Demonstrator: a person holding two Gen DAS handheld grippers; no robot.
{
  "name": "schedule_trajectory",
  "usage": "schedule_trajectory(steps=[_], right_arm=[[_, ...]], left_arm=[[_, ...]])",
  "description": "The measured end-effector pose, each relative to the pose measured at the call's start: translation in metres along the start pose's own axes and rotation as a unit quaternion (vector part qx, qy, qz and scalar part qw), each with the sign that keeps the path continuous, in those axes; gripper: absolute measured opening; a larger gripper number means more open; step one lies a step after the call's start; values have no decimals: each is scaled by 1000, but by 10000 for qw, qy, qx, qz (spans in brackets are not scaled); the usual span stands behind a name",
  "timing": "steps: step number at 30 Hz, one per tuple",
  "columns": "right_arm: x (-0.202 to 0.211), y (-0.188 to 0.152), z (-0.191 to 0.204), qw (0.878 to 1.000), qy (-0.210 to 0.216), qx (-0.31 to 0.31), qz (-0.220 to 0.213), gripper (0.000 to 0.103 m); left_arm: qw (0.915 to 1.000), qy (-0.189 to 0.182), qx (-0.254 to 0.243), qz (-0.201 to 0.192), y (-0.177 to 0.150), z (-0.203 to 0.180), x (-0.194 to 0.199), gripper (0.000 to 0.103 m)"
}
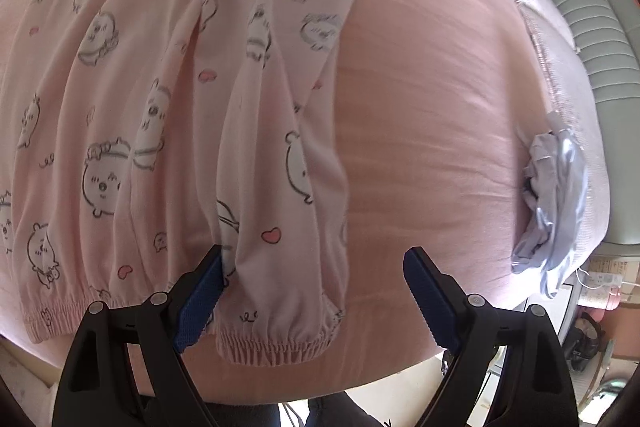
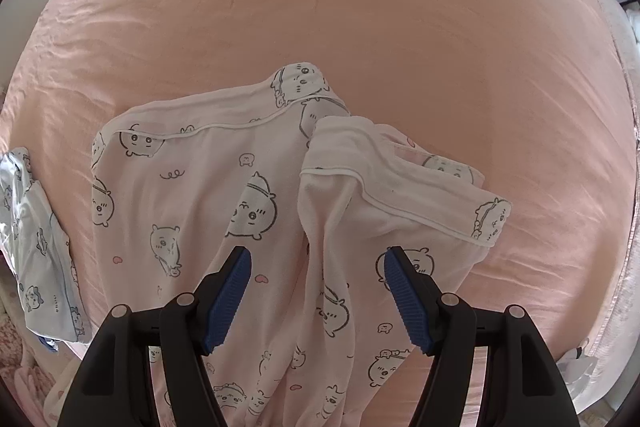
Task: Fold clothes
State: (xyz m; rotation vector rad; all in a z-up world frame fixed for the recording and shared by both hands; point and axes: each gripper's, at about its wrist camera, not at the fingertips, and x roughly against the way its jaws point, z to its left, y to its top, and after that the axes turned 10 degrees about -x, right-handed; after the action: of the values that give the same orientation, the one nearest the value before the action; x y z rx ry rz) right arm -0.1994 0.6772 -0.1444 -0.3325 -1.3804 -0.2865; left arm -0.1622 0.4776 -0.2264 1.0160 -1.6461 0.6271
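Observation:
Pale pink pyjama trousers (image 1: 168, 99) with cartoon animal prints lie on the pink bed sheet (image 1: 424, 99). In the left wrist view the elastic leg cuffs (image 1: 276, 343) lie near the bed's front edge. My left gripper (image 1: 316, 259) is open, its jaws on either side of the right leg's cuff end, just above it. In the right wrist view the trousers' waistband (image 2: 224, 125) lies rumpled, with the right part (image 2: 404, 183) turned inside out. My right gripper (image 2: 318, 259) is open above the crotch area, holding nothing.
A light blue printed garment (image 2: 36, 247) lies folded at the left edge of the bed; it also shows in the left wrist view (image 1: 552, 203) at the right edge. A grey padded headboard (image 1: 592, 27) is beyond the bed. The sheet (image 2: 320, 7) stretches far ahead.

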Motion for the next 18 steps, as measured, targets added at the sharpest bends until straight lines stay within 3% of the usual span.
schedule_trajectory(steps=[14,16,18], right_arm=[[-12,12,2,9997,19,-246,-34,69],[-12,14,3,9997,-23,-240,-81,69],[-11,16,4,9996,-77,-218,-133,69]], left_arm=[[9997,-193,122,103,-5,25,0,88],[9998,-164,0,134,-6,24,-2,91],[9997,-212,-94,107,-7,21,-4,103]])
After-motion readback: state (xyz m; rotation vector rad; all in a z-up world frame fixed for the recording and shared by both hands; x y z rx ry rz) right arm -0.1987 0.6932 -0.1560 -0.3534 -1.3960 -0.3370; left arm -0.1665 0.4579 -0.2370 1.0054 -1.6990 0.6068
